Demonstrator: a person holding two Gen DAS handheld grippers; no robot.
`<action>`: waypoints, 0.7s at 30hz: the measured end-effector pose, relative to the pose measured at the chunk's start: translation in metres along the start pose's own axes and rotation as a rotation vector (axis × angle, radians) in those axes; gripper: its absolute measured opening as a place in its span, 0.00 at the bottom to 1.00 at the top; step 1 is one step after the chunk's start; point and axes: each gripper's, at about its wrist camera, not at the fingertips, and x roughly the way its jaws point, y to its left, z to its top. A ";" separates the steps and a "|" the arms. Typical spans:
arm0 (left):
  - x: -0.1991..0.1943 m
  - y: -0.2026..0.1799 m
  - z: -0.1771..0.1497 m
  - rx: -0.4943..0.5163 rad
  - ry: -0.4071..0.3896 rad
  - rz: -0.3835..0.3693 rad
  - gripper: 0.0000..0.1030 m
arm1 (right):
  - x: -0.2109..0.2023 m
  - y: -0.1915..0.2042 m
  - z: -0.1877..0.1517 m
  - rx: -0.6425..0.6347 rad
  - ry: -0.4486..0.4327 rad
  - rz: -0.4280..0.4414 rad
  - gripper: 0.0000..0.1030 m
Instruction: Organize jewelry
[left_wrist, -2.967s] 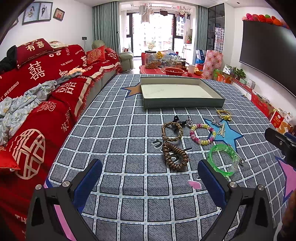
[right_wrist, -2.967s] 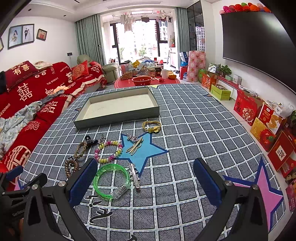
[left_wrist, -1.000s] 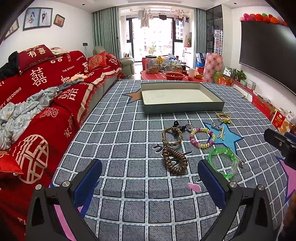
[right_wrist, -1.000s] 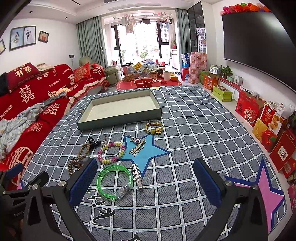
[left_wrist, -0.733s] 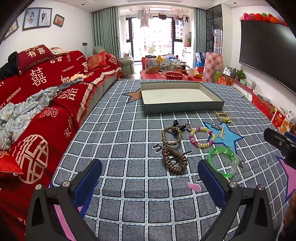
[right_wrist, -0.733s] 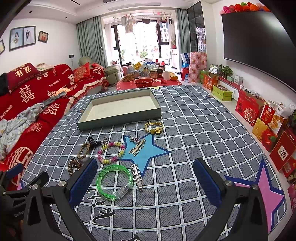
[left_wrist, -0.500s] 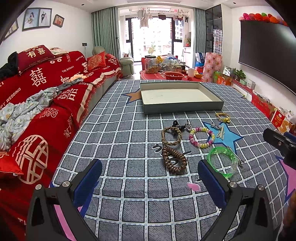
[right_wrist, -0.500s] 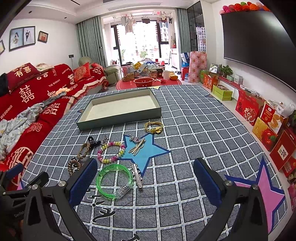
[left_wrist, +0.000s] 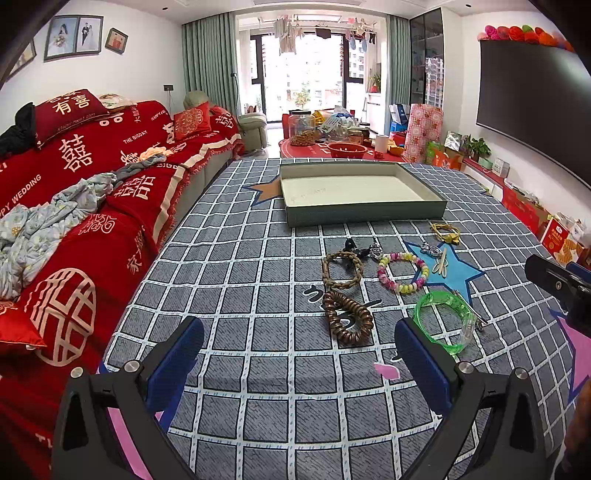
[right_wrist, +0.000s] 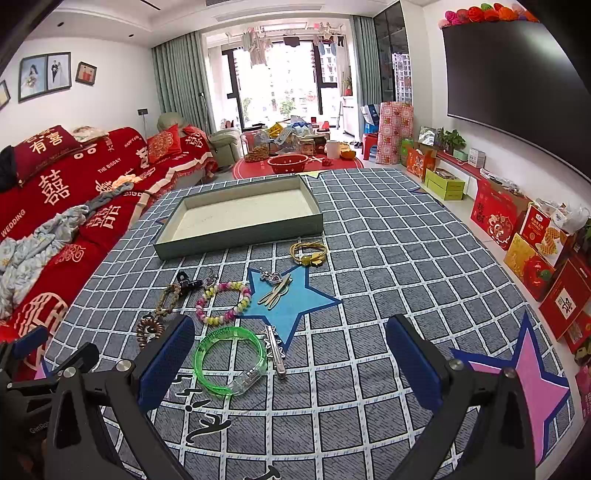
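Little has changed: left tongs (left_wrist: 299, 354) and right tongs (right_wrist: 290, 354) stay wide and empty, jewelry ahead, tray (left_wrist: 365, 216) unfilled.

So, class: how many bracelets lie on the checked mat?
5, none hidden as far as shown: green bangle nearest the grippers, pastel bead bracelet, brown braided one, dark coiled one, yellow cord one near the tray.
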 end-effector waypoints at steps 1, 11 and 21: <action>0.000 0.000 0.000 0.000 0.000 0.000 1.00 | 0.000 0.001 0.001 0.001 0.001 0.001 1.00; 0.000 0.000 0.000 0.000 0.001 0.000 1.00 | 0.000 -0.001 0.000 0.001 0.000 0.000 1.00; 0.005 -0.002 -0.005 0.001 0.021 -0.001 1.00 | 0.002 0.006 -0.003 0.002 0.008 0.001 1.00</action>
